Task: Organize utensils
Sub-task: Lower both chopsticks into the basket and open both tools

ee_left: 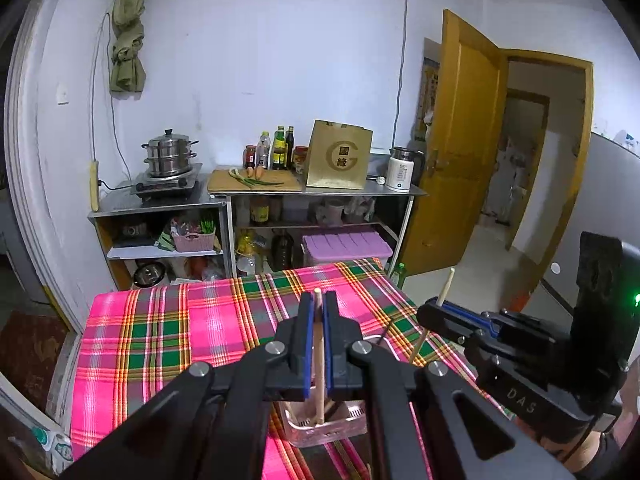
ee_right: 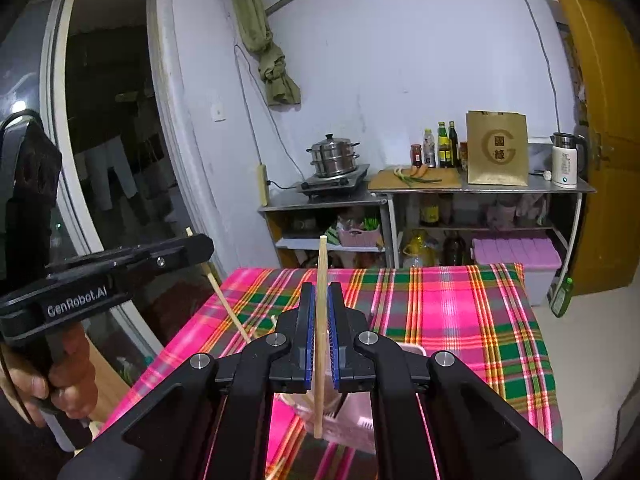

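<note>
My left gripper (ee_left: pixel 318 300) is shut on a wooden chopstick (ee_left: pixel 319 364) held upright, its lower end inside the pink utensil holder (ee_left: pixel 328 428) on the plaid tablecloth. My right gripper (ee_right: pixel 320 292) is shut on a second wooden chopstick (ee_right: pixel 321 336), also upright, its lower end over the same pink holder (ee_right: pixel 352 424). The right gripper (ee_left: pixel 436 306) shows in the left wrist view at the right with its chopstick. The left gripper (ee_right: pixel 200 244) shows in the right wrist view at the left, with its chopstick (ee_right: pixel 228 308) slanting down.
The table wears a pink and green plaid cloth (ee_left: pixel 180 340). Behind it stand metal shelves (ee_left: pixel 256 200) with a steamer pot, bottles, a cutting board, a brown paper bag and a kettle. A yellow door (ee_left: pixel 460 140) stands open at the right. A green bottle (ee_right: pixel 562 296) stands on the floor.
</note>
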`<control>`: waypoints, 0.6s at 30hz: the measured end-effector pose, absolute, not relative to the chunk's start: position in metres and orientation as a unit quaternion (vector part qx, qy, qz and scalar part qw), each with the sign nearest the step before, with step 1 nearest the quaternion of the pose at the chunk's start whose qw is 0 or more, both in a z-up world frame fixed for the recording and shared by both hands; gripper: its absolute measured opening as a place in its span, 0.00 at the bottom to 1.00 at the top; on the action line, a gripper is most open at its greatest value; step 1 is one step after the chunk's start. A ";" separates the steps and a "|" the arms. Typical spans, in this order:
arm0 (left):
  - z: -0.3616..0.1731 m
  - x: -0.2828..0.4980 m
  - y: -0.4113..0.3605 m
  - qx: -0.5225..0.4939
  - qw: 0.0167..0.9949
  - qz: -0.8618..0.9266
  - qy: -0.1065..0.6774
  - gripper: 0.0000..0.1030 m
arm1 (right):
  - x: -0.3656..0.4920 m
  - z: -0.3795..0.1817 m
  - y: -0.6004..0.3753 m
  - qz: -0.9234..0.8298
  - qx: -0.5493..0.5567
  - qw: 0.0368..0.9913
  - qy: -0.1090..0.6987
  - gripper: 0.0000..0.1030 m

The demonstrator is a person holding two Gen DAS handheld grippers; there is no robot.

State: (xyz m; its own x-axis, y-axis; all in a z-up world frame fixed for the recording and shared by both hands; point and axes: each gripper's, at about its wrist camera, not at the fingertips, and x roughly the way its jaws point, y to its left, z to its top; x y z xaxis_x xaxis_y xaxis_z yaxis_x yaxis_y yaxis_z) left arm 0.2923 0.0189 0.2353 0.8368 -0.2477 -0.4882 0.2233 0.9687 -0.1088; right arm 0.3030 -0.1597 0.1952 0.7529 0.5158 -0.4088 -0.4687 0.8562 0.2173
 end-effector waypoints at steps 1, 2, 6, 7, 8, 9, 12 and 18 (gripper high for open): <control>0.234 0.293 0.020 -0.023 0.958 -0.122 0.259 0.05 | 0.307 0.195 -0.159 0.263 0.053 0.935 0.232 0.06; 0.231 0.297 0.020 -0.024 0.957 -0.122 0.262 0.05 | 0.309 0.194 -0.158 0.263 0.055 0.935 0.231 0.06; 0.220 0.306 0.022 -0.024 0.956 -0.121 0.267 0.05 | 0.318 0.189 -0.152 0.264 0.058 0.935 0.229 0.06; 0.217 0.308 0.023 -0.025 0.955 -0.121 0.268 0.05 | 0.321 0.187 -0.150 0.264 0.058 0.935 0.228 0.06; 0.214 0.309 0.024 -0.024 0.955 -0.120 0.269 0.05 | 0.323 0.184 -0.148 0.264 0.059 0.935 0.229 0.06; 0.211 0.311 0.024 -0.025 0.955 -0.120 0.271 0.05 | 0.326 0.181 -0.147 0.265 0.059 0.935 0.230 0.06; 0.198 0.317 0.024 -0.029 0.952 -0.123 0.278 0.05 | 0.331 0.168 -0.141 0.266 0.058 0.933 0.237 0.06; 0.173 0.323 0.026 -0.036 0.945 -0.126 0.300 0.05 | 0.338 0.142 -0.137 0.263 0.057 0.927 0.259 0.06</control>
State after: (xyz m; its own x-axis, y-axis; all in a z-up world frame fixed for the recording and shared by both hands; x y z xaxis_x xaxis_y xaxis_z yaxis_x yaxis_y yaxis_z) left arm 0.3231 0.0255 0.1726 0.7884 -0.2599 -0.5576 0.2164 0.9656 -0.1441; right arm 0.3375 -0.1368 0.1416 0.7269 0.5177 -0.4512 -0.4583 0.8550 0.2427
